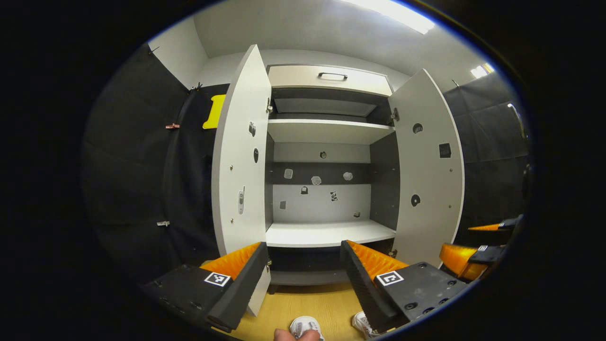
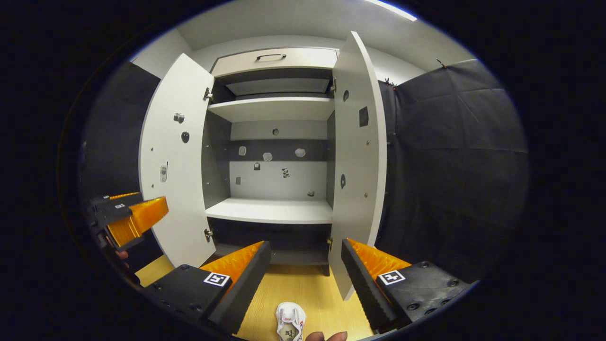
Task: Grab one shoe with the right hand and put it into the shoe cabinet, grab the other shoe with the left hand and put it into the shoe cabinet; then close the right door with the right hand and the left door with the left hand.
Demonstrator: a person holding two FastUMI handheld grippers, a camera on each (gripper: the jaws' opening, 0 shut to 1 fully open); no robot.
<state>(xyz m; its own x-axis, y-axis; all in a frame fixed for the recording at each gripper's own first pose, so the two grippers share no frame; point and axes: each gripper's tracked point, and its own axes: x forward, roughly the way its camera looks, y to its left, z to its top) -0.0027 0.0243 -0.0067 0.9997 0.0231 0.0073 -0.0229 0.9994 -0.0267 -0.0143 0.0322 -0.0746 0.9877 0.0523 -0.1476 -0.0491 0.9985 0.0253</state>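
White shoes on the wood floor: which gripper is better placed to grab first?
Right, probably. One white shoe lies between the open right gripper fingers, just below. The open left gripper has two white shoes low in its view. Both white cabinet doors stand open.

The tall white shoe cabinet [image 1: 326, 232] has smooth, matt laminate doors and shelves, with dark grey matt panels inside. The pale yellow floor [image 2: 303, 289] looks like wood-grain board. The orange ribbed fingers [image 2: 374, 260] look like plastic, on matt black bodies. The white shoe [image 2: 290, 321] looks cloth-like.
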